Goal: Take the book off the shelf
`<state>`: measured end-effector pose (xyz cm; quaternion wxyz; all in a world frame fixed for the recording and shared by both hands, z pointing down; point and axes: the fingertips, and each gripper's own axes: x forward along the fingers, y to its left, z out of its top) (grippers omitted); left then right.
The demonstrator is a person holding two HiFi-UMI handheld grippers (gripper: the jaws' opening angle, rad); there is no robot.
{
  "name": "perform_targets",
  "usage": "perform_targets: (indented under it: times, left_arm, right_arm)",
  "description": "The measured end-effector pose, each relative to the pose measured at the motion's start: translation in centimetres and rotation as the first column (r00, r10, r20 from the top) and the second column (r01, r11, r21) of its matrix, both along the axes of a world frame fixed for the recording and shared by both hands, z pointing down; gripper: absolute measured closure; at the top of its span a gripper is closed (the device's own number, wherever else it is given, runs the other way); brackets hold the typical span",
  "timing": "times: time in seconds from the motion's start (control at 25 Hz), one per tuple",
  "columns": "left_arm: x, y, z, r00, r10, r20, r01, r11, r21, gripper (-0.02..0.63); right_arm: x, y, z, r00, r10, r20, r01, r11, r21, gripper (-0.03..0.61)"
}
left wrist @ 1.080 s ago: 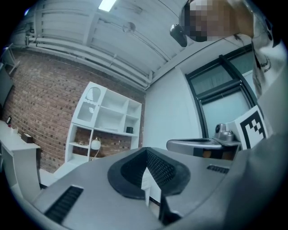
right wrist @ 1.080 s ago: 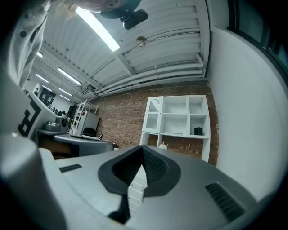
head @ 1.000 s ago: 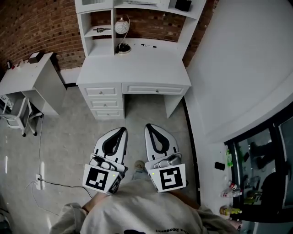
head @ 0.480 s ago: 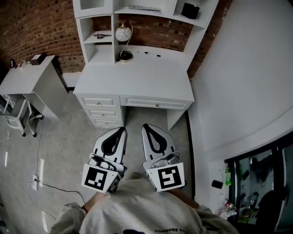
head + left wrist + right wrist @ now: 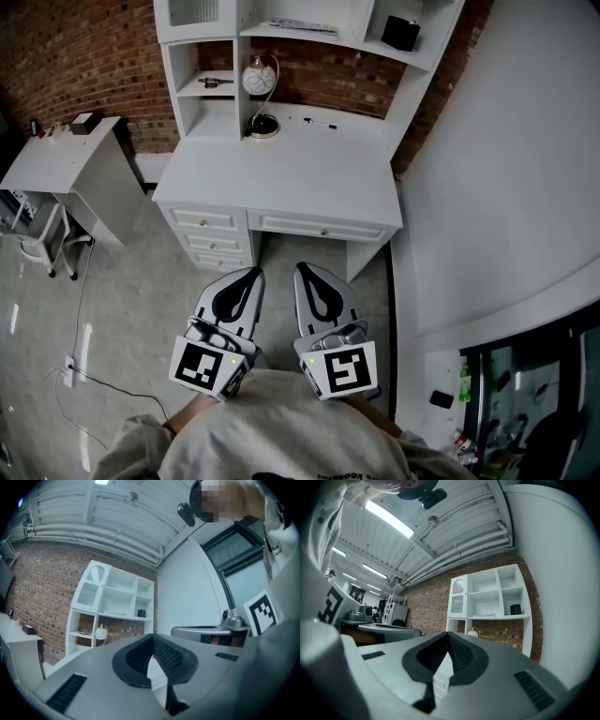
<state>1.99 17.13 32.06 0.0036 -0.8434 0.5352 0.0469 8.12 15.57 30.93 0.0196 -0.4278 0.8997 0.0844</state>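
Observation:
A thin book (image 5: 300, 25) lies flat on the middle shelf of the white hutch (image 5: 242, 37) above the desk (image 5: 281, 173); it also shows in the left gripper view as a pale book (image 5: 115, 613) and in the right gripper view as the same book (image 5: 485, 615). My left gripper (image 5: 253, 273) and right gripper (image 5: 305, 270) are held side by side close to my body, over the floor in front of the desk and far from the shelf. Both are shut with nothing between the jaws.
A round lamp (image 5: 260, 77) stands on the desk under the shelf, a black box (image 5: 400, 33) on the shelf's right part, a pen (image 5: 319, 123) on the desktop. A small white table (image 5: 66, 159) and chair (image 5: 28, 234) stand at the left, a white wall (image 5: 506, 169) at the right.
The desk and hutch have shifted in the head view, and more of the upper shelf shows. Both grippers stay shut, side by side in front of my body.

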Motion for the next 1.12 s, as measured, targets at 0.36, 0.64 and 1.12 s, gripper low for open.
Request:
perform_targets:
  times: [0.36,0.64,1.12]
  left_arm:
    - [1.6,-2.6,0.2,0.998,0.067,0.007,-0.067,0.997,0.027,0.604]
    - [1.3,-7.6,-0.2,0.996,0.086,0.005,-0.086,0.995,0.049,0.604]
    - [-2.2,-22.5,-0.1,0.992,0.127,0.012,-0.127,0.991,0.040,0.604]
  right_arm:
    - [1.5,-2.5,0.4,0.999,0.045,0.011,-0.045,0.999,0.014,0.561]
    - [1.0,-6.9,-0.1,0.998,0.066,-0.007,-0.065,0.997,0.051,0.561]
    - [-2.9,-21.5,0.5,0.996,0.085,-0.005,-0.085,0.996,0.018,0.561]
